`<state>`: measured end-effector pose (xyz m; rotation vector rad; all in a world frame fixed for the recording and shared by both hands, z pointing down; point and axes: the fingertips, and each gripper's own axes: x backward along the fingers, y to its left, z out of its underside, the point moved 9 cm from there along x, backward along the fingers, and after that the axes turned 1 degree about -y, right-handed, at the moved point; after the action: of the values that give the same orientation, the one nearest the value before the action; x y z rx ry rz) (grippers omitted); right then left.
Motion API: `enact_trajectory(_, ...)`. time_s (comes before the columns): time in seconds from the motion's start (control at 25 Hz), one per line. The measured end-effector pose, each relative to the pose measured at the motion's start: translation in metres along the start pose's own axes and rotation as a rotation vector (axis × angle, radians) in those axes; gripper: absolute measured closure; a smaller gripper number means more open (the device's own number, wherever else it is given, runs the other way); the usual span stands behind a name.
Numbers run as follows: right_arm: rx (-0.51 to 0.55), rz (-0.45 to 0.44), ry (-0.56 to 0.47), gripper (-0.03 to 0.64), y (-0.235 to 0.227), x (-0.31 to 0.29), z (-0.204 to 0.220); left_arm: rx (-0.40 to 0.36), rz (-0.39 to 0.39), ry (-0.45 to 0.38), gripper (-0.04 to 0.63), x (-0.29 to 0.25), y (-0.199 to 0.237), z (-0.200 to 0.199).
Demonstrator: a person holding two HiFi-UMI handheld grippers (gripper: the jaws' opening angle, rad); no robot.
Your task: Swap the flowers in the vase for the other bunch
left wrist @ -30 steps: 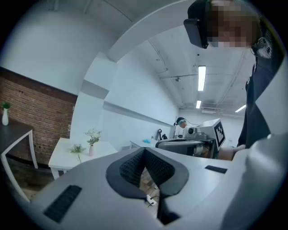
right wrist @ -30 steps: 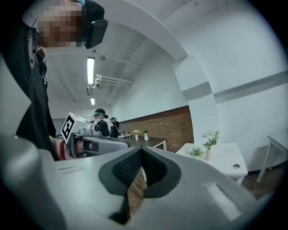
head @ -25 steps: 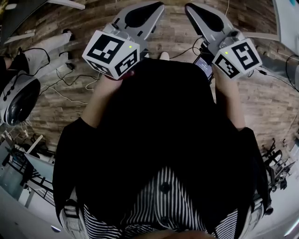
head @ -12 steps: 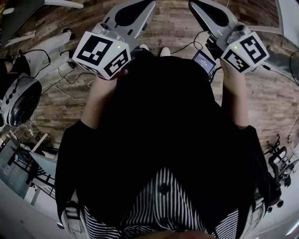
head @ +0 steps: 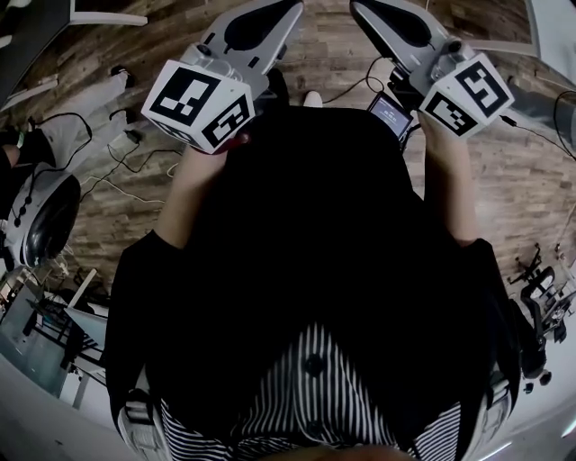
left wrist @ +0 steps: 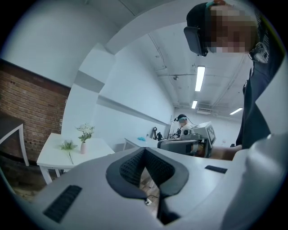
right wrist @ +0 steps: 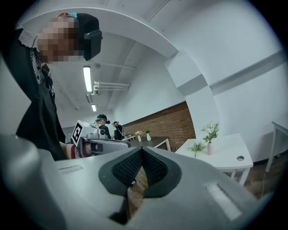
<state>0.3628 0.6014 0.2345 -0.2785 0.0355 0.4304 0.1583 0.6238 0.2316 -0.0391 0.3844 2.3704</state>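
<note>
A small pink vase (left wrist: 83, 148) with white flowers (left wrist: 85, 131) stands on a white table (left wrist: 54, 157) far ahead. The other bunch (left wrist: 68, 146), green, lies on the table beside it. The right gripper view shows the same vase (right wrist: 209, 148), its flowers (right wrist: 210, 130) and the loose bunch (right wrist: 196, 147). My left gripper (left wrist: 145, 151) is shut with nothing in it, and my right gripper (right wrist: 142, 151) is likewise shut and empty. In the head view the left gripper (head: 290, 9) and right gripper (head: 360, 9) are held side by side in front of my body, far from the table.
Cables (head: 117, 167) trail over the wooden floor, with a small screen device (head: 389, 115) and bulky equipment (head: 40, 212) at the left. A dark table with small vases (right wrist: 148, 143), a brick wall (right wrist: 166, 126) and people (right wrist: 102, 123) stand further back. A round object (right wrist: 240, 158) lies on the white table.
Both grippers have edged a little toward the top of the head view, and the floor, cables and screen device have slid beneath them. Both stay shut and empty.
</note>
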Motion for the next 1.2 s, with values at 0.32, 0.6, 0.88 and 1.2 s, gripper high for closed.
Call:
enact_trajectory(0.32, 0.024, 0.039, 0.038, 0.614, -0.048, -0.062, -0.03, -0.009, 0.063, -0.03, 0.588, -0.038, 0.079, -0.03)
enact_trajectory(0.6, 0.061, 0.093, 0.045, 0.614, -0.081, -0.127, -0.062, 0.004, 0.102, -0.042, 0.588, -0.049, 0.152, -0.06)
enact_trajectory(0.88, 0.019, 0.145, 0.055, 0.614, -0.101, -0.173, -0.067, 0.01, 0.125, -0.035, 0.588, -0.046, 0.206, -0.072)
enact_trajectory(1.2, 0.016, 0.127, 0.081, 0.614, -0.112, -0.255, -0.071, 0.015, 0.123, -0.051, 0.588, -0.018, 0.278, -0.078)
